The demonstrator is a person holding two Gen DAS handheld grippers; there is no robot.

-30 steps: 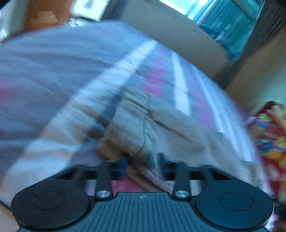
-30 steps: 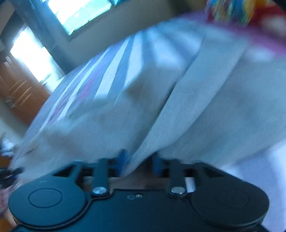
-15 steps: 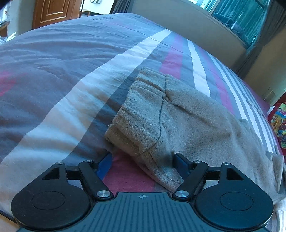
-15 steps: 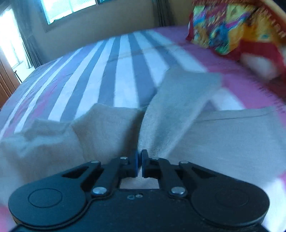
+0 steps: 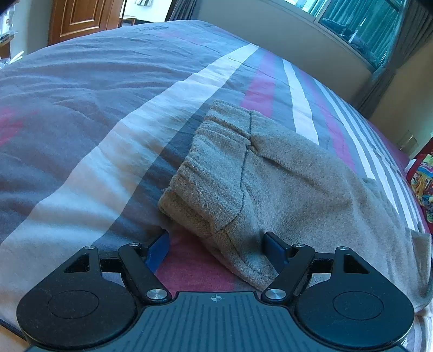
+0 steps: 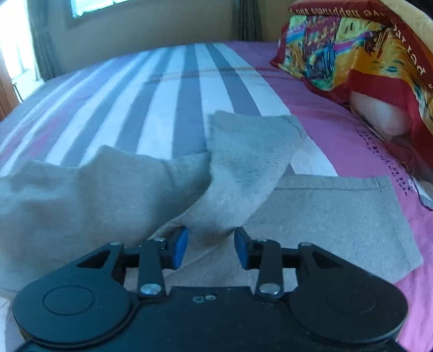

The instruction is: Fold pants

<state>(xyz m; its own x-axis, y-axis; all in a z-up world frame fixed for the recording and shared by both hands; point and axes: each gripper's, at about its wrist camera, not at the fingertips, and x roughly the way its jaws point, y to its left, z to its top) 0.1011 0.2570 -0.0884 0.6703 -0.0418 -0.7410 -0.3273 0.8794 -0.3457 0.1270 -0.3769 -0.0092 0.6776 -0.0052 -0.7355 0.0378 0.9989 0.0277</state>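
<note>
Grey-beige fleece pants (image 5: 284,178) lie on a striped bedspread (image 5: 108,108). In the left wrist view the elastic waistband (image 5: 211,168) faces me, folded over. My left gripper (image 5: 216,246) is open, its jaws wide on either side of the waistband's near corner, holding nothing. In the right wrist view the pants legs (image 6: 324,211) lie flat, with one leg end (image 6: 249,151) lying folded up over the other. My right gripper (image 6: 211,246) is open, its blue pads either side of the fabric fold just ahead.
A colourful red and yellow pillow (image 6: 365,54) lies at the bed's right side, with a white pillow (image 6: 379,113) under it. A wooden door (image 5: 81,19) and a curtained window (image 5: 365,24) stand beyond the bed. The bed's near edge is below the left gripper.
Both grippers have let go of the pants. The left opened first and has held still; the right was shut on the leg fabric half a second ago and is now open.
</note>
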